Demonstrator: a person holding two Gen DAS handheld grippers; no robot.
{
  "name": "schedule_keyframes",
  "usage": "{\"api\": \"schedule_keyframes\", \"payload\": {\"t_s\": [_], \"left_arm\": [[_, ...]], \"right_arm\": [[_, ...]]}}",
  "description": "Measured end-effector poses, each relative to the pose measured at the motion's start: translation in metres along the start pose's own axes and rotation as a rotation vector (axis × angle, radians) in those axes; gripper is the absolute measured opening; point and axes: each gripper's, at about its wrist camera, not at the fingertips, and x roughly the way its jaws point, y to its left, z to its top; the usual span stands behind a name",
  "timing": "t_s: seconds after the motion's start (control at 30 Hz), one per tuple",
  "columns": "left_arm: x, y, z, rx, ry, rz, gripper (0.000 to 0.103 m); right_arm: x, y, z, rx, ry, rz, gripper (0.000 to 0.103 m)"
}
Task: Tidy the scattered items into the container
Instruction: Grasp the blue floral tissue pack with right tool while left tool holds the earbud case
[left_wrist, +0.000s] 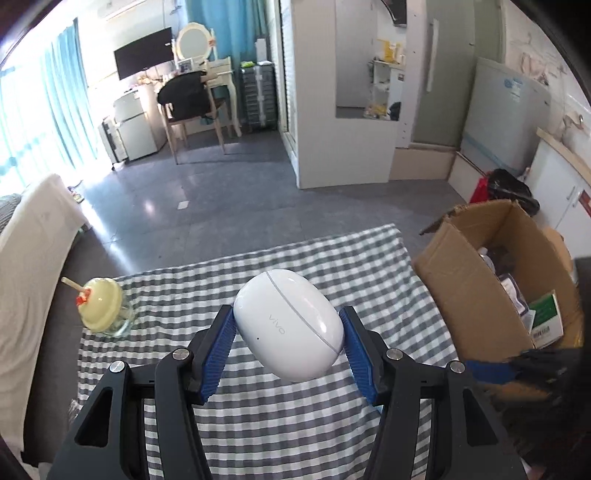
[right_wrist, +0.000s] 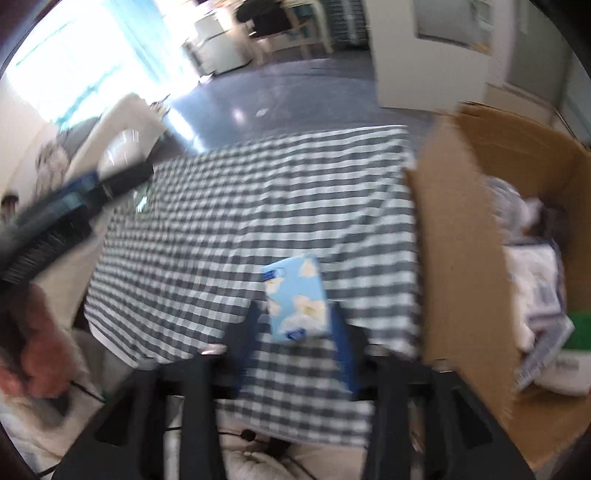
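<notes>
Gripping a white earbud case (left_wrist: 289, 325) between its blue pads (left_wrist: 218, 354), the left gripper (left_wrist: 288, 350) holds it clear above the grey-and-white checked tablecloth (left_wrist: 295, 424); the case sits tilted, its seam running diagonally, and both pads press against its sides; over on the left edge of the cloth stands a glass cup (left_wrist: 107, 308) with a pale yellow lid and a straw, well apart from the gripper; an open cardboard box (left_wrist: 476, 295) sits at the right end of the table with several packets already lying inside it, and the tip of the other tool shows just in front of that box; in the right wrist view, which is heavily blurred, the right gripper (right_wrist: 295, 325) has a light blue tissue pack (right_wrist: 295, 299) with white flowers between its fingers (right_wrist: 341, 332); the jaws stand apart, and whether the pads still touch the pack cannot be told through the blur; the pack hangs above the cloth, just left of the box wall (right_wrist: 461, 258); a hand (right_wrist: 33, 354) holding the left tool shows at the left edge of that view.
</notes>
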Motion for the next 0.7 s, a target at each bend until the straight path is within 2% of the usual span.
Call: {"api": "schedule_keyframes", "payload": {"t_s": [0.1,0.17,0.27,0.43,0.53,0.7], "left_arm": [[-0.004,0.009,-0.002,0.0,-0.008,0.013,0.059],[-0.005,0.014,-0.004,-0.005,-0.009,0.022,0.059],[-0.004,0.02,-0.005,-0.011,-0.007,0.025,0.059],[0.0,0.028,-0.007,-0.024,0.004,0.022,0.059],[0.001,0.029,-0.008,-0.027,0.007,0.017,0.059],[0.0,0.028,-0.008,-0.026,0.007,0.018,0.059]], "right_arm": [[0.024,0.015,0.006,-0.053,0.024,-0.031,0.065],[0.043,0.021,0.01,-0.078,0.057,-0.104,0.066],[0.065,0.023,0.011,-0.082,0.105,-0.126,0.066],[0.077,0.028,0.009,-0.096,0.121,-0.222,0.066],[0.08,0.03,0.006,-0.099,0.139,-0.246,0.053],[0.063,0.026,0.004,-0.057,0.102,-0.217,0.051]]}}
